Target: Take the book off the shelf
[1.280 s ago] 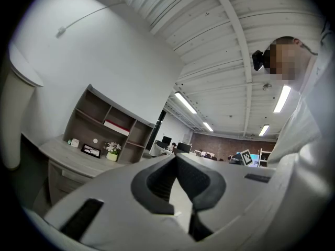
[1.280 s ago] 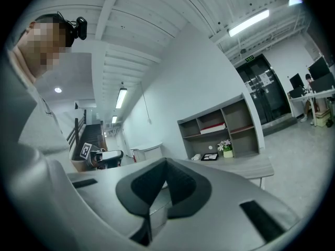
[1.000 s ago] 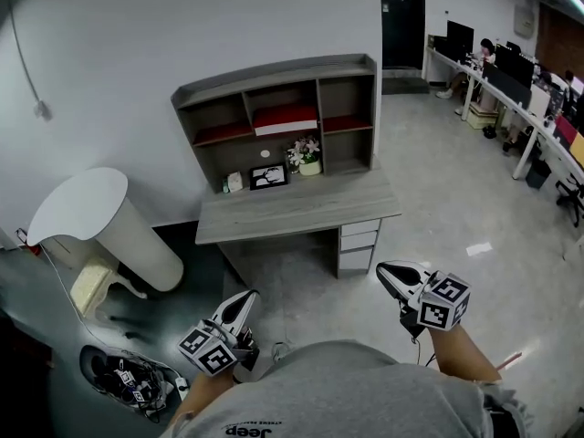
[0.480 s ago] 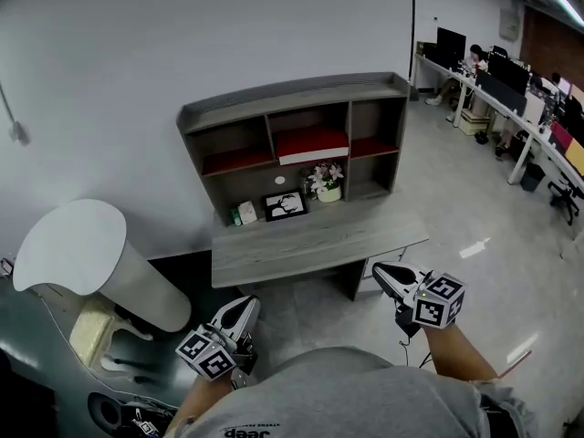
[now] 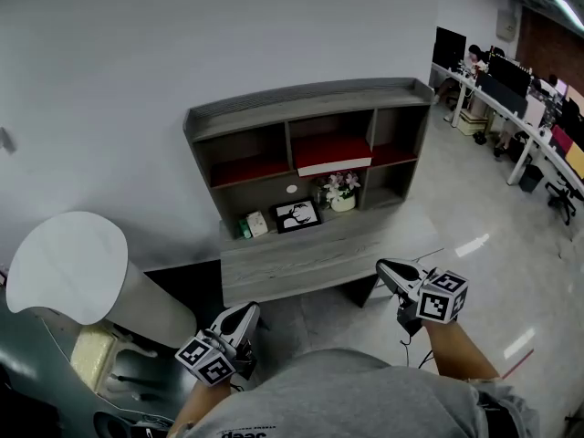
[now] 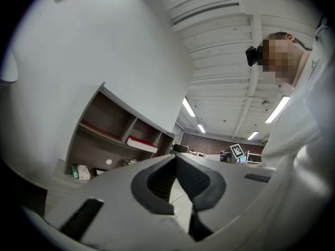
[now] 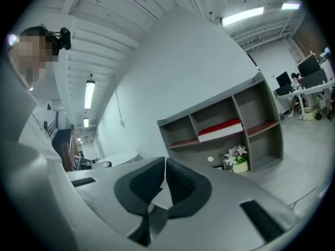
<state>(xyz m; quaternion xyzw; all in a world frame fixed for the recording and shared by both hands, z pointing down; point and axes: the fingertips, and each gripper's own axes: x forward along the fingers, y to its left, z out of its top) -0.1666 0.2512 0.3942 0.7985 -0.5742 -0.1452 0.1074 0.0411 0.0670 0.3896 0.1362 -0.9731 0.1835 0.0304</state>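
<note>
Approach is all I can count as under way: nothing of the removal itself is done. The red book [image 5: 333,153] lies flat in the middle compartment of the shelf [image 5: 301,99] that stands on the counter [image 5: 315,252], above the flowerpot [image 5: 341,194], and nothing touches it. My left tool [image 5: 249,309] has its jaws together with nothing in them. My right tool [image 5: 383,266] has just been easing its jaws apart to a thin slit, and it too is empty. Both tools hang low, well apart from the shelf and short of the counter's front edge. As I judge it, everything is left: close in, open wide, grip the book and draw it out.
</note>
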